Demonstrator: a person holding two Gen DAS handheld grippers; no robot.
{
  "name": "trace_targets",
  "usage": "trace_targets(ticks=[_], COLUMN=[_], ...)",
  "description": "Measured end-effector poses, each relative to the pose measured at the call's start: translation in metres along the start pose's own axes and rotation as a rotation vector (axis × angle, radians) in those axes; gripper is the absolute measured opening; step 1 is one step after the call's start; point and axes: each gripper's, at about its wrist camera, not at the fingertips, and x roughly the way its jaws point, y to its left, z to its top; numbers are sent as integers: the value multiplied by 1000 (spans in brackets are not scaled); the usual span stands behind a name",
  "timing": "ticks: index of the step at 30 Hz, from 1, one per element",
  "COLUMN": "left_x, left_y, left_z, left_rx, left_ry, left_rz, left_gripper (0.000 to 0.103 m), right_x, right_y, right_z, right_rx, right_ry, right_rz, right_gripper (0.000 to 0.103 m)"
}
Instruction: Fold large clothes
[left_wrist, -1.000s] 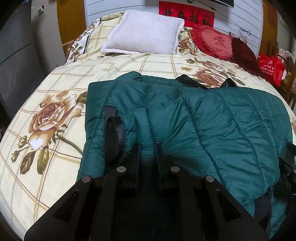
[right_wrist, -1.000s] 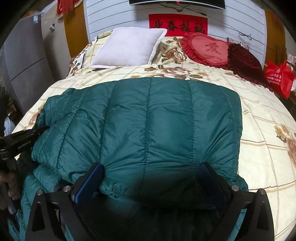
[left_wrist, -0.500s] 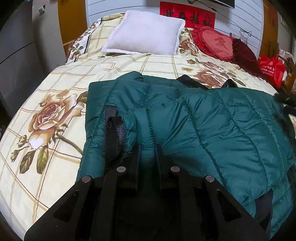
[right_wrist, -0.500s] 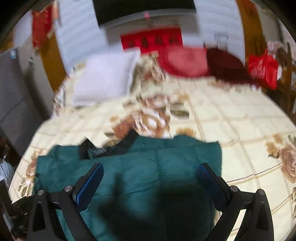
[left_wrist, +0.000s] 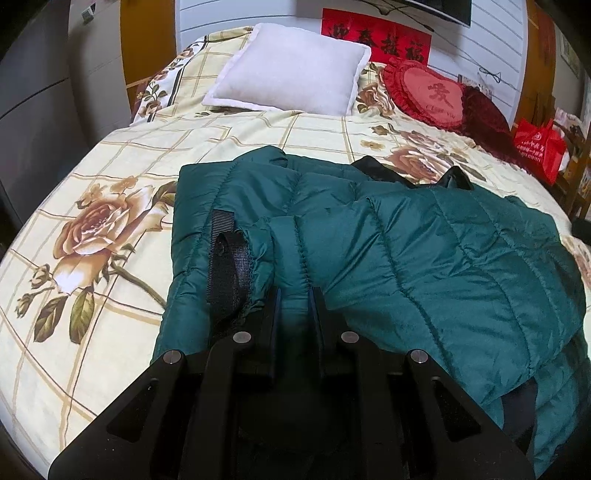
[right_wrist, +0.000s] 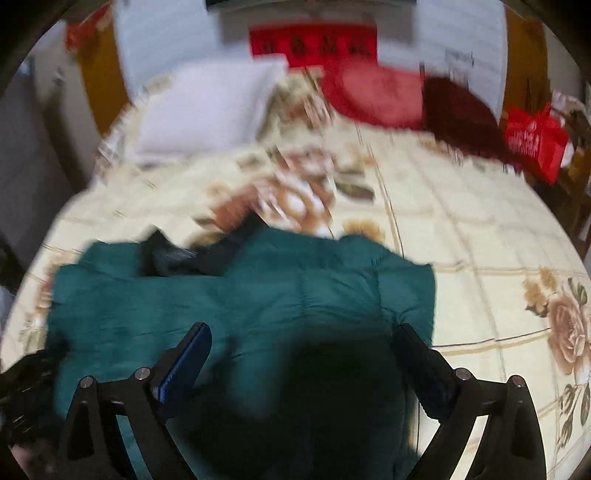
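Black left hand-held gripper (left_wrist: 294, 301) seemingly pinching jacket (left_wrist: 424, 258)

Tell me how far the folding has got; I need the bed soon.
Done: one side of the dark green quilted puffer jacket already lies folded over itself on the floral bedspread. In hand: the left gripper pinches the sleeve by the black strap; the right gripper is open and empty. Left: laying that sleeve across, then folding it smaller.
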Motion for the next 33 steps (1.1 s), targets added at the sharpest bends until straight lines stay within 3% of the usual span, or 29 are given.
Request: trace_targets(ticks=[5, 9, 10, 12, 17, 24, 28, 31, 33], left_x=[-25, -40, -34, -20, -16, -12, -12, -12, -12], left_y=[-4, -7, -8, -8, -10, -3, -1, -1, -1], left_z=[1, 0, -2, -6, -11, -12, -12, -11, -11], left_rx=[-4, -18, -21, -16, 12, -23, -35, -32, -30], left_ry=[-47, -55, -28, 13, 3, -1, -4, -6, -8], left_rz=[23, -26, -25, -19, -2, -47, -60, -57, -54], left_gripper=[14, 15, 15, 15, 15, 15, 15, 15, 15], right_x=[-32, 17, 16, 15, 12, 11, -21, -46, -38], right_y=[6, 3, 3, 2, 4, 5, 16, 32, 42], right_z=[-44, -76, -81, -80, -82, -81, -75, -63, -58], right_rx=[52, 82, 78, 75, 71, 63, 31, -3, -25], right_ry=[-47, 88, 67, 67, 52, 32, -97, -208, -168], right_rz=[58, 9, 12, 11, 9, 0, -53, 8, 71], right_gripper=[98, 103, 103, 103, 103, 103, 103, 103, 103])
